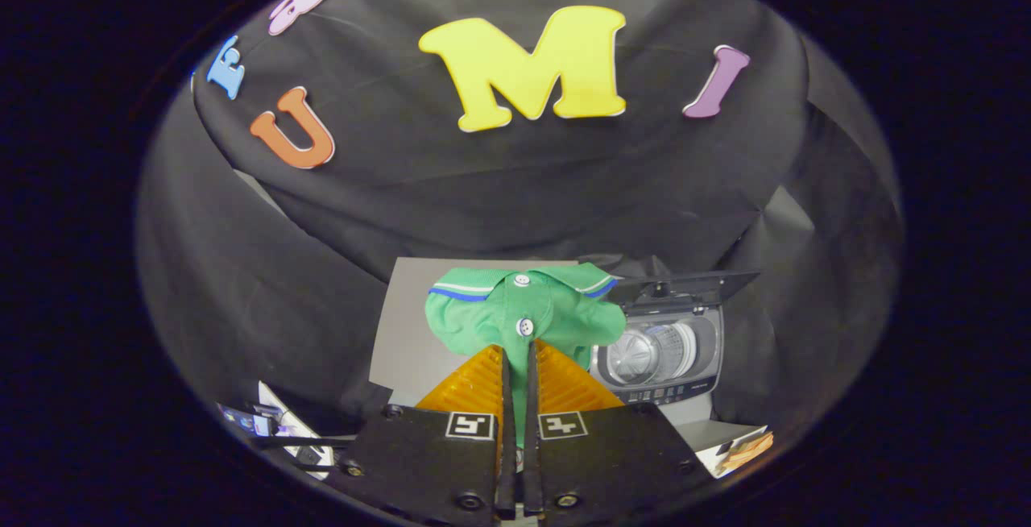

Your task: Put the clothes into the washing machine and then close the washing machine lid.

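A green polo shirt (491, 313) with a striped collar and white buttons hangs bunched over my fingertips, lifted off the grey table (403, 325). My gripper (517, 350) is shut on the shirt, with cloth squeezed in the thin gap between the fingers. Beyond the fingers and to the right stands a small top-loading washing machine (664, 350). Its lid (685, 285) is raised and the steel drum (652, 352) shows inside. The shirt's right edge overlaps the machine's left side in this view.
Black cloth walls close in behind and on both sides of the table. Papers and small items (278, 422) lie low to the left of the gripper. A paper with something brown (741, 448) lies low to the right, in front of the machine.
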Motion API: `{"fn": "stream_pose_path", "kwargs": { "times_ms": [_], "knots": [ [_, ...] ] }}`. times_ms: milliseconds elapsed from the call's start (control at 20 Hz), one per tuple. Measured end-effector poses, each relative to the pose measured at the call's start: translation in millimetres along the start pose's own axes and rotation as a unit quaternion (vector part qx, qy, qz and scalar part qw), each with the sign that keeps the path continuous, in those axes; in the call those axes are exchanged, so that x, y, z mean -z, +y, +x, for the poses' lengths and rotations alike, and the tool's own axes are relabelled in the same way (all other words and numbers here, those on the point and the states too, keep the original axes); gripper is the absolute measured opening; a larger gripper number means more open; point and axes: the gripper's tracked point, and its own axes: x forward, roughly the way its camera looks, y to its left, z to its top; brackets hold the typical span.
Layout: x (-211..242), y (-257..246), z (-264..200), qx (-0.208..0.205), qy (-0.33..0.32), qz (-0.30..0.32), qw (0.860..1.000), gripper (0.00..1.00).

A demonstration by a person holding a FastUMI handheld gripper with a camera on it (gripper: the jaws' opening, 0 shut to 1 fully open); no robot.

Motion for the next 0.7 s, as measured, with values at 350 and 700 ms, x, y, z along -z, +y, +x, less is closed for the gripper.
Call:
{"fn": "stream_pose_path", "kwargs": {
  "times_ms": [350, 700],
  "knots": [
    [-3.9, -58.0, -60.0, 0.028, -0.038, 0.035, 0.998, 0.07],
    [5.4, -117.0, -59.6, 0.038, -0.043, 0.055, 0.997, 0.07]
  ]
}}
